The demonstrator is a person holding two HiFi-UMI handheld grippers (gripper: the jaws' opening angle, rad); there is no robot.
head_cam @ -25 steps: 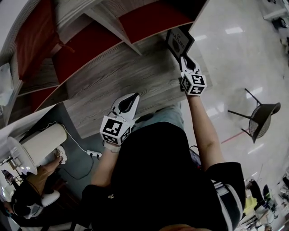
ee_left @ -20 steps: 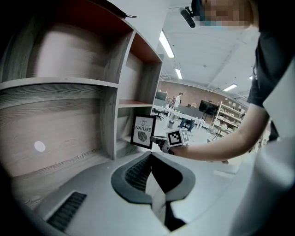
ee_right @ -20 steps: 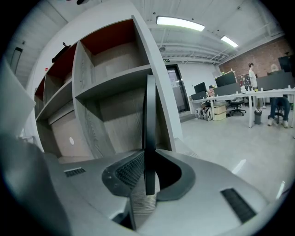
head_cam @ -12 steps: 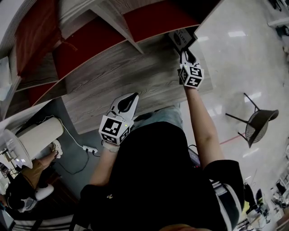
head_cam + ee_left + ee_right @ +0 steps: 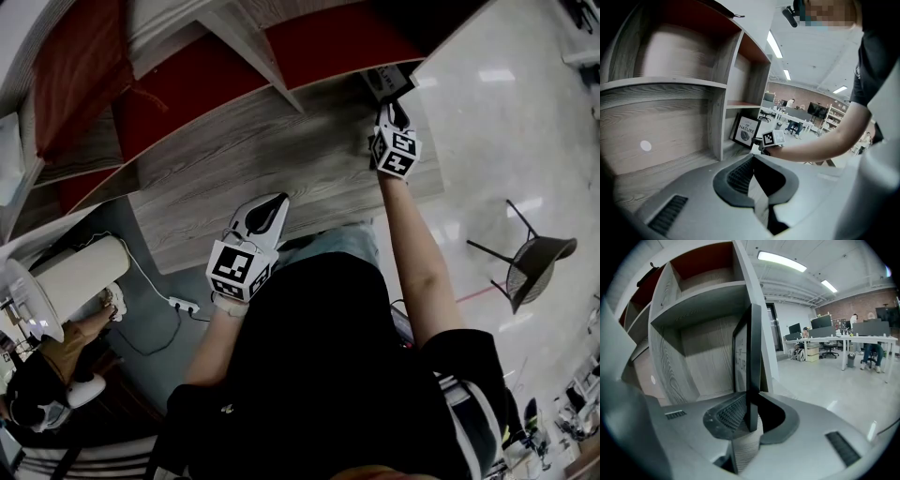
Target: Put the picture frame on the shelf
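Frame, picture, black-edged w/ white "OF NATURE" leaf print: stands on edge in end compartment at right of grey wood-grain shelf unit w/ red back panels, under a shelf board, just right of a vertical divider. Seen edge-on from right gripper view; print faces out in left gripper view.

Right hand-held gripper: arm stretched fwd to that compartment. Jaws opening, frame's lower edge between them, lying against the ribbed left pad, dark gap on the other side.

Left hand-held gripper: jaws a little apart, nothing between. Hangs over unit's wide lower ledge, well apart from frame, pointing toward it.

Misc: dark chair on glossy floor, right of person.
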